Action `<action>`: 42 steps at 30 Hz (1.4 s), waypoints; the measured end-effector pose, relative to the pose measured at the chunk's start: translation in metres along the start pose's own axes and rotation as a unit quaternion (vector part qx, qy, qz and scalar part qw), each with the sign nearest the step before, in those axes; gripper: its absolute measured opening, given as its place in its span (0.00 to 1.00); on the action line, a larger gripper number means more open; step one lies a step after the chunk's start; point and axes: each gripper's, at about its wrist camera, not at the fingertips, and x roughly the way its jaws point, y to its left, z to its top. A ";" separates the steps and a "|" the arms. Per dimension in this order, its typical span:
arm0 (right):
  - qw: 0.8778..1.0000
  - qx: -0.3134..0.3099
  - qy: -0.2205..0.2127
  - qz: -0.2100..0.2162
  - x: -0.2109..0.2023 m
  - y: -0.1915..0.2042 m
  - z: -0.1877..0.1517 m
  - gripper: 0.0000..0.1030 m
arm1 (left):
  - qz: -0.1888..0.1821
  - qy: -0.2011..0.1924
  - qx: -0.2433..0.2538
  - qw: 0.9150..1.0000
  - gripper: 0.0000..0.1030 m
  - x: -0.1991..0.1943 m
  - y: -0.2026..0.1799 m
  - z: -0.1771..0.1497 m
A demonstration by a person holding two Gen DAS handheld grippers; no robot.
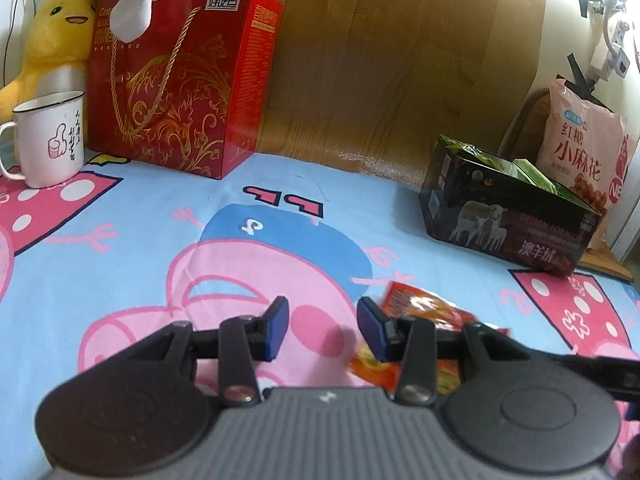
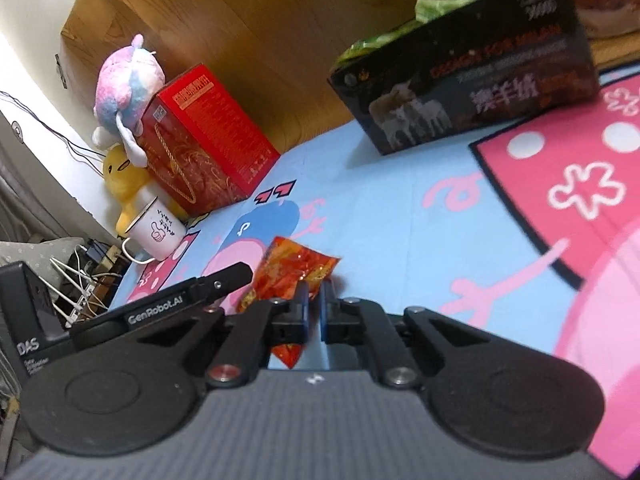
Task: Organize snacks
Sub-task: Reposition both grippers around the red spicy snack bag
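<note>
Two grippers over a crinkled red packet (image 2: 296, 268) on printed cloth (image 1: 160, 208).
Right gripper (image 2: 314, 300) clenched on the glossy packet's edge; left gripper (image 1: 322, 316) released, packet beside its right finger.

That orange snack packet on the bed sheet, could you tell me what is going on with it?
A person is tidying snacks with two handheld grippers. The right gripper has its jaws closed on the edge of the orange snack packet, which lies on the cartoon sheet. The left gripper waits beside it, jaws open with nothing between them. A dark open box already holding green packets stands farther back.
</note>
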 end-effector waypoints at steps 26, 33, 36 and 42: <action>0.969 -0.042 -0.197 -0.140 -0.129 -0.064 -0.009 0.11 | 0.066 0.004 0.077 0.995 0.44 0.006 -0.025 -0.006; 0.978 0.026 -0.175 -0.114 -0.125 -0.097 -0.016 0.20 | 0.076 0.006 0.084 0.994 0.48 0.007 -0.028 -0.006; 0.977 0.011 -0.191 -0.095 -0.131 -0.093 -0.019 0.35 | 0.069 0.004 0.078 0.995 0.49 0.007 -0.026 -0.005; 0.978 -0.045 -0.179 -0.097 -0.126 -0.080 -0.021 0.42 | 0.059 -0.014 0.059 0.996 0.49 0.000 -0.020 -0.006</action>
